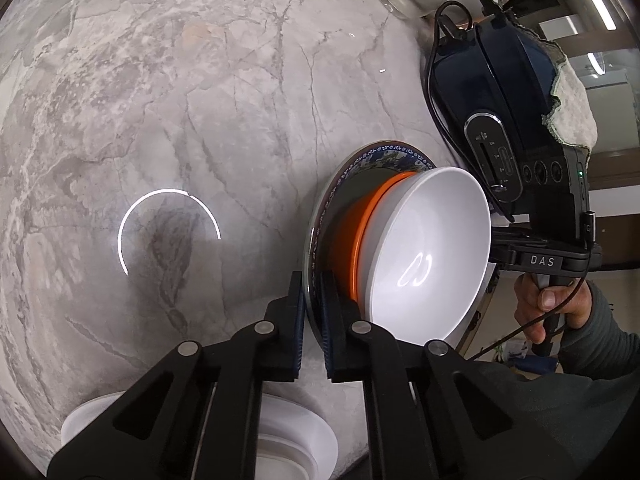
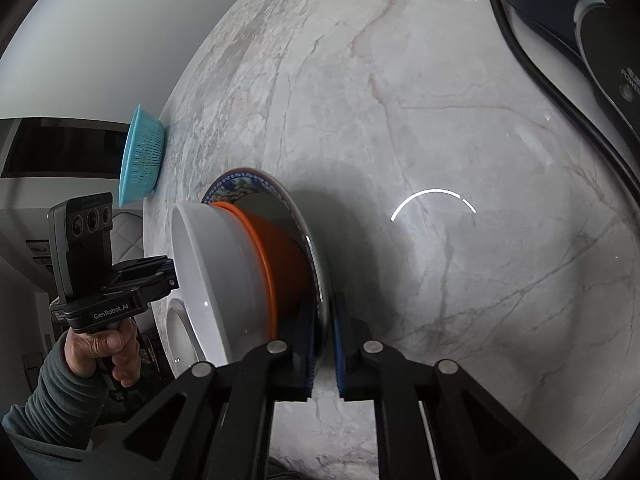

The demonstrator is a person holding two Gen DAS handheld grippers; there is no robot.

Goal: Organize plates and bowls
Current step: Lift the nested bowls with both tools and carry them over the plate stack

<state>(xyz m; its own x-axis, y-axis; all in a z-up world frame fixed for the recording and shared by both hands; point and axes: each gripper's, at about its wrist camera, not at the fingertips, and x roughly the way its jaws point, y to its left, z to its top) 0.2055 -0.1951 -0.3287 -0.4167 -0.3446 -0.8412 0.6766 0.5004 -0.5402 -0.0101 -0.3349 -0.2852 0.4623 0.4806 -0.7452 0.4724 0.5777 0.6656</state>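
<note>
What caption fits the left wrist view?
Left gripper clamps the patterned plate carrying an orange bowl and a white bowl.

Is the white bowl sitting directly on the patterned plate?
No: an orange bowl sits between the white bowl and the patterned plate.

A home kitchen: marble counter [image 2: 400, 100], dark appliance [image 1: 504, 92] (corded), blue colander [image 2: 140, 156].

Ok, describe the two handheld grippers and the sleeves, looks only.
Left gripper and right gripper match: black angular finger links with silver round pivot pins and blue ribbed pads. Each body carries a black camera block with three round lenses; one is marked DAS, the other GenRobot.AI. A thin black cable trails from the right one. Sleeves are grey-green ribbed fleece.
</note>
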